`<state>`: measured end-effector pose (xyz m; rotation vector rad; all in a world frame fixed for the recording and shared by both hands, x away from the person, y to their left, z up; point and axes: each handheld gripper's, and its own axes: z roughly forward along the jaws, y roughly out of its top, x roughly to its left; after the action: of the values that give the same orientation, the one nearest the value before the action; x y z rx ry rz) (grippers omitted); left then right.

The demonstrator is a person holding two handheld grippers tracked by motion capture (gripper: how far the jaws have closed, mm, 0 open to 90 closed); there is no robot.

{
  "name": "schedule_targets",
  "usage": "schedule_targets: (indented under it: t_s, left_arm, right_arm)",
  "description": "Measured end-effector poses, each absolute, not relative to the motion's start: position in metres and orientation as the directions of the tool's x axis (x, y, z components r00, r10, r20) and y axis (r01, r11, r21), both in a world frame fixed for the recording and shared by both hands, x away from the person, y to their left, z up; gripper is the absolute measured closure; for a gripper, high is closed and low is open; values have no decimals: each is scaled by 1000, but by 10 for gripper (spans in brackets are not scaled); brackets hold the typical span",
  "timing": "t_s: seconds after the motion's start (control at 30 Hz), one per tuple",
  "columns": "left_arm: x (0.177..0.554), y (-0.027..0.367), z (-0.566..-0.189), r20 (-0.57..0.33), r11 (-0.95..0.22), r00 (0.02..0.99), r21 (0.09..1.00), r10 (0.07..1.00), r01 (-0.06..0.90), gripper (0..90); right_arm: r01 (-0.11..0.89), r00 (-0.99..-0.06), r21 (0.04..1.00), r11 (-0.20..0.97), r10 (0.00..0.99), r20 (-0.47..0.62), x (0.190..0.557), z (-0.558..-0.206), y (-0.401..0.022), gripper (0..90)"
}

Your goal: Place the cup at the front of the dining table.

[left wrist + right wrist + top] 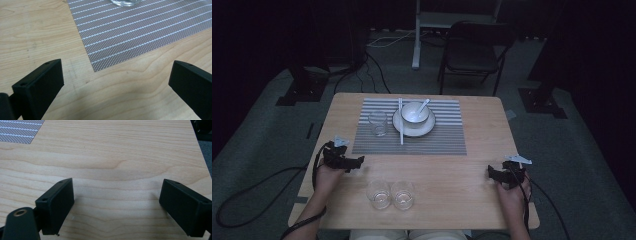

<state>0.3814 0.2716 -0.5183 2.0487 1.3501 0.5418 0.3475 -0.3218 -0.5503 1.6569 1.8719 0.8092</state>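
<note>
The high view shows two clear drinking glasses [390, 194] side by side at lower centre, a third clear glass [378, 123] on the grey striped placemat [432, 140], and one white bowl [414, 113] on a white plate. The left gripper [116, 75] and right gripper [116, 197] rest with jaws spread, empty, over bare wooden table [120, 152].
</note>
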Motion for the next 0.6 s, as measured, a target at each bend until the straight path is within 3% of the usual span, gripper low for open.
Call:
schedule_targets:
  t_s: [0.6]
  left_arm:
    - [344, 288, -515, 11, -268, 377, 721, 926, 639, 0]
  right_arm:
    - [690, -126, 720, 78, 992, 13, 347, -550, -322, 119]
